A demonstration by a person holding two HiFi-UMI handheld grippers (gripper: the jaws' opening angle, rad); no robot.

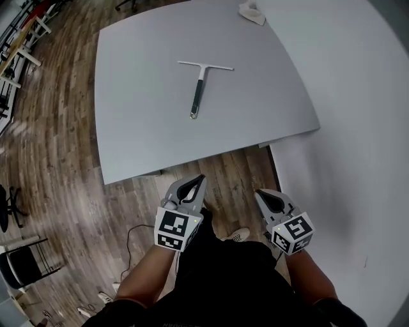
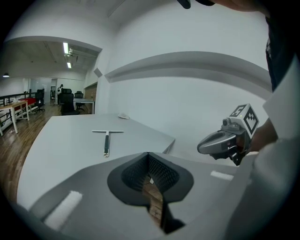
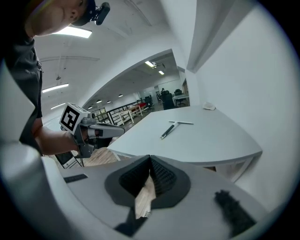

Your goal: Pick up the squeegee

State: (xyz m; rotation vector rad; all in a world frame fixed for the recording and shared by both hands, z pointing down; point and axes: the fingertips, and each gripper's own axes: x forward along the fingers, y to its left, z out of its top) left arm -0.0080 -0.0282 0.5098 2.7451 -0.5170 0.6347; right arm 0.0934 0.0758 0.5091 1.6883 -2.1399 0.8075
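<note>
- Squeegee [image 1: 201, 86] lies flat near the middle of the table [image 1: 140, 128], blade toward the table's far edge and handle toward its near edge; untouched.
- Left gripper [image 1: 197, 182] and right gripper [image 1: 263, 195] hang beyond the table's near edge, each with jaws pressed together and nothing between them.
- Risk: arriving at the low handle with the jaws unopened would likely shove it across the table (the top looks smooth).
- Cloth [image 1: 251, 13] at the table's far corner: no hazard.

No readable text or numbers; only square black-and-white markers on the left gripper [image 1: 199, 180] and right gripper [image 1: 259, 193].
</note>
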